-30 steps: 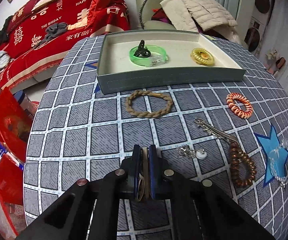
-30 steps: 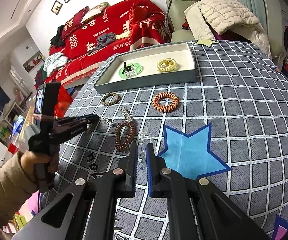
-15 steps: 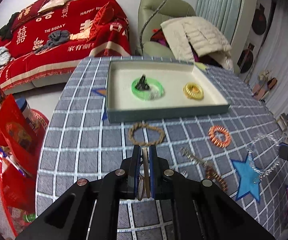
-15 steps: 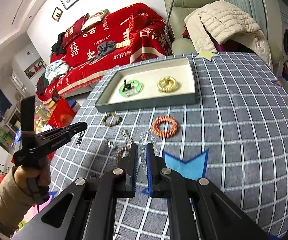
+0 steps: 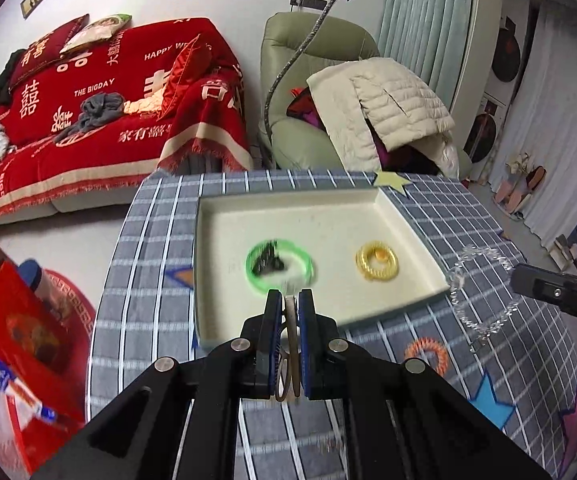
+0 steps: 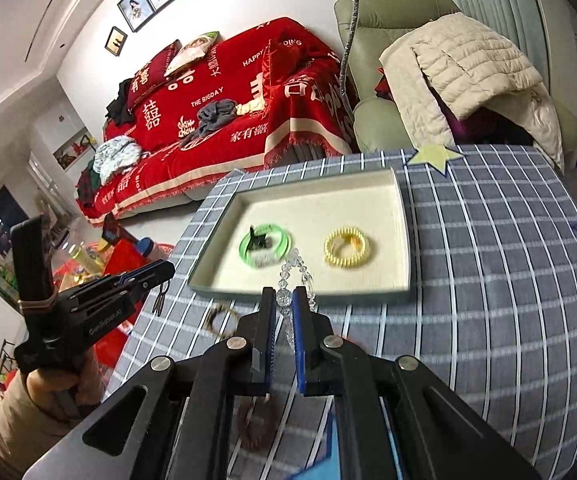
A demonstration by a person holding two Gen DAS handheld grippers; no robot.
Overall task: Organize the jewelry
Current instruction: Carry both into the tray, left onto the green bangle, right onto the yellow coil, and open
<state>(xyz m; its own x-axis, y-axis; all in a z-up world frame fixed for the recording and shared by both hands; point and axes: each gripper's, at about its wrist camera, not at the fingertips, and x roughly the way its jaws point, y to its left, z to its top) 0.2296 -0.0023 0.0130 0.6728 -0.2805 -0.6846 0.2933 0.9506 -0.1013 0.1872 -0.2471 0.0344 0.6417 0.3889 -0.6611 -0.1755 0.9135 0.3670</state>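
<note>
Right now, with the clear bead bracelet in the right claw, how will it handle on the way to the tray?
The clear bead bracelet probably stays floppy: it droops from the right claw as a loose loop. It may swing. Set in the tray, it should likely lie slack.

At the bottom middle, the left hand-held gripper [image 5: 289, 312] pinches a thin tan ring [image 5: 290, 354]. Above it sits a shallow cream tray [image 5: 224, 240] holding a green plastic bangle [image 5: 306, 260] and a yellow coiled hair tie [image 5: 377, 260]. At the right edge, a clear bead bracelet [image 5: 478, 292] hangs from the right hand-held gripper [image 5: 517, 278].
</note>
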